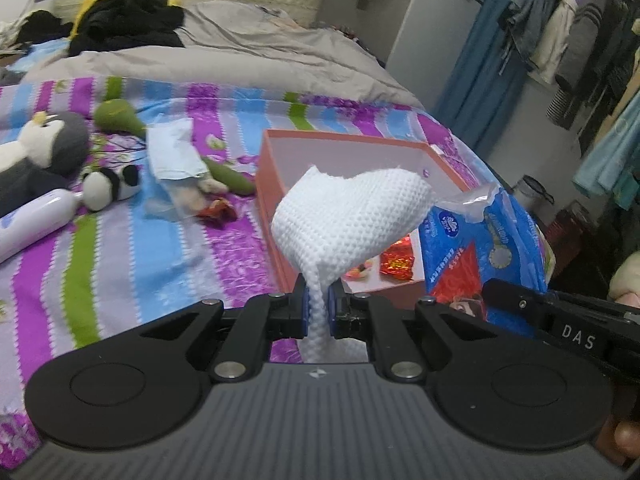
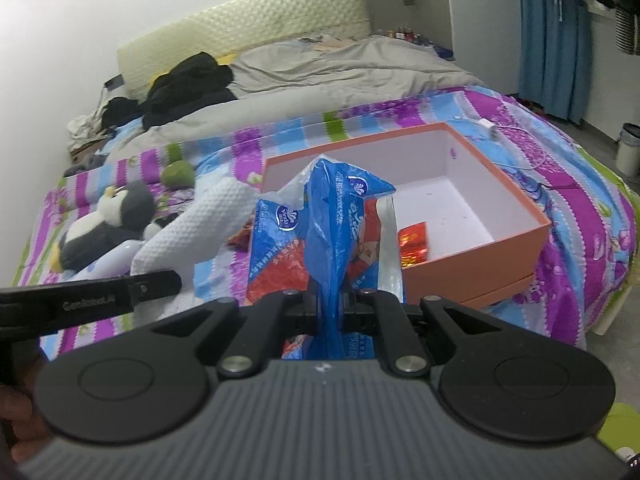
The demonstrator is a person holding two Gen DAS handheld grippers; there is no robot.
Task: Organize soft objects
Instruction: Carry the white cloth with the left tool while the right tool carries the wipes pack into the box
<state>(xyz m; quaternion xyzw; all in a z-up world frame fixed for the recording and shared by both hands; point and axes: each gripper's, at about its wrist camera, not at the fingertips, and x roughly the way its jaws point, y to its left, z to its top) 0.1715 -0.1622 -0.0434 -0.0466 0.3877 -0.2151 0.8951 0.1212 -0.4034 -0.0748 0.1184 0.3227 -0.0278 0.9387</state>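
Observation:
My left gripper [image 1: 318, 300] is shut on a white textured cloth [image 1: 352, 220] and holds it in front of the open orange box [image 1: 268, 184]. The cloth also shows in the right wrist view [image 2: 192, 228]. My right gripper [image 2: 330, 300] is shut on a blue plastic tissue pack [image 2: 320, 236], held just before the orange box [image 2: 480, 264]. The pack shows at the right in the left wrist view [image 1: 492, 256]. A red foil packet [image 2: 414, 246] lies inside the box.
On the striped bedsheet [image 1: 160, 248] lie a penguin plush [image 1: 44, 152], a small panda plush [image 1: 110, 186], green soft toys [image 1: 116, 116], a white bottle [image 1: 32, 220] and a plastic bag [image 1: 176, 156]. A grey quilt [image 1: 240, 48] and black clothes [image 1: 124, 20] lie behind. Clothes hang at right.

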